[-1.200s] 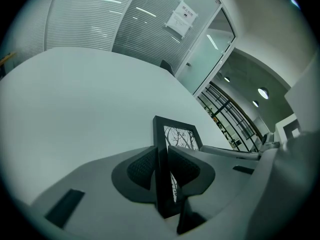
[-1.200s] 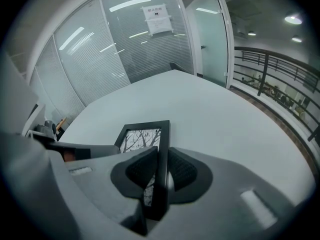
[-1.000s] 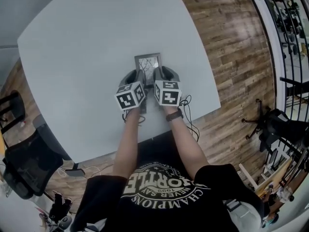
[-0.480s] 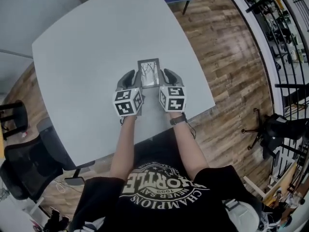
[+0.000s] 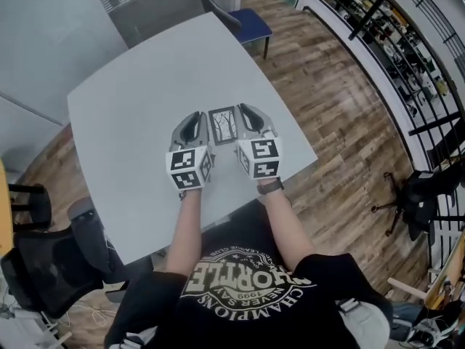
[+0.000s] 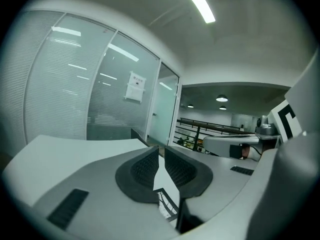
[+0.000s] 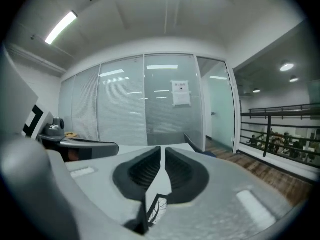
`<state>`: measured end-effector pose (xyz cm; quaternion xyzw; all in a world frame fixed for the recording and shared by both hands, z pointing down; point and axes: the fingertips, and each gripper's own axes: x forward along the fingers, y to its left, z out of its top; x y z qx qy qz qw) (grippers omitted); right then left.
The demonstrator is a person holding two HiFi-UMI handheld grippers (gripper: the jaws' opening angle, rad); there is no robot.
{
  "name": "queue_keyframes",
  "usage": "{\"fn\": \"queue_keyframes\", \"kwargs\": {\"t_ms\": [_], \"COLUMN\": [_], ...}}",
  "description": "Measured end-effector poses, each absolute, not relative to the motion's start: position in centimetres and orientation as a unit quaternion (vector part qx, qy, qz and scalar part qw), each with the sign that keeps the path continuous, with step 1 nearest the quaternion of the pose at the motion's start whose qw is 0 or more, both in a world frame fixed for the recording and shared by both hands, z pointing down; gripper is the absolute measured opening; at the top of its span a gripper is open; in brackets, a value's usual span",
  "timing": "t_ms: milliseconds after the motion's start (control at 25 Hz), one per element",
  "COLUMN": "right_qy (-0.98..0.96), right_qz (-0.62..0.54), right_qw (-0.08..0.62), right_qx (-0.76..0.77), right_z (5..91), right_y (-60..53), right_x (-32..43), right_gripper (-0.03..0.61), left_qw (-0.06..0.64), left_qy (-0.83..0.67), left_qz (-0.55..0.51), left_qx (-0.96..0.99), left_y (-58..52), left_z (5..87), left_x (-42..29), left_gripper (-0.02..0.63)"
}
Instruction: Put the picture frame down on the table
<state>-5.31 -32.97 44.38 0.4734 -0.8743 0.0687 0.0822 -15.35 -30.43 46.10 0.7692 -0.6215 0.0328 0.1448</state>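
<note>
A small dark picture frame (image 5: pixel 224 125) with a tree drawing is held between both grippers above the white table (image 5: pixel 131 100), near its front right corner. My left gripper (image 5: pixel 200 118) is shut on the frame's left edge and my right gripper (image 5: pixel 245 113) on its right edge. In the left gripper view the pads (image 6: pixel 145 170) stand almost together, with the picture frame (image 6: pixel 167 203) pinched low between them. The right gripper view shows the picture frame (image 7: pixel 155 208) low between its pads (image 7: pixel 183 172) in the same way. Whether the frame touches the table cannot be told.
A blue chair (image 5: pixel 245 22) stands at the table's far corner. A black office chair (image 5: pixel 51 264) sits at the near left. Wood floor (image 5: pixel 341 115) and a black railing (image 5: pixel 407 42) lie to the right. A glass wall (image 7: pixel 145 104) is beyond the table.
The head view has swung up, showing more of the room beyond the table. Both grippers keep their hold on the frame, whose face now shows more fully from above.
</note>
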Motion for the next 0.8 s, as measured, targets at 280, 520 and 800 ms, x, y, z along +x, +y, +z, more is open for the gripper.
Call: {"fn": "queue_keyframes", "kwargs": {"t_ms": [280, 520, 800], "right_qy": [-0.867, -0.855, -0.847], "right_qz": [0.031, 0.013, 0.005], "right_qw": [0.069, 0.048, 0.033], "right_qx": [0.492, 0.516, 0.530], "right_z": [40.0, 38.9, 38.3], "right_y": [-28.7, -26.6, -26.0], "right_x": [-3.7, -2.6, -0.7], "right_gripper": [-0.002, -0.002, -0.002], "left_qw": [0.081, 0.066, 0.063], "left_qy": [-0.630, -0.629, -0.645], "left_qz": [0.017, 0.009, 0.010], "left_qx": [0.772, 0.774, 0.761], "left_y": [-26.3, -23.7, -22.2], "left_z": [40.3, 38.6, 38.6], "left_x": [-14.8, -15.4, -17.4], "left_gripper": [0.006, 0.005, 0.005]}}
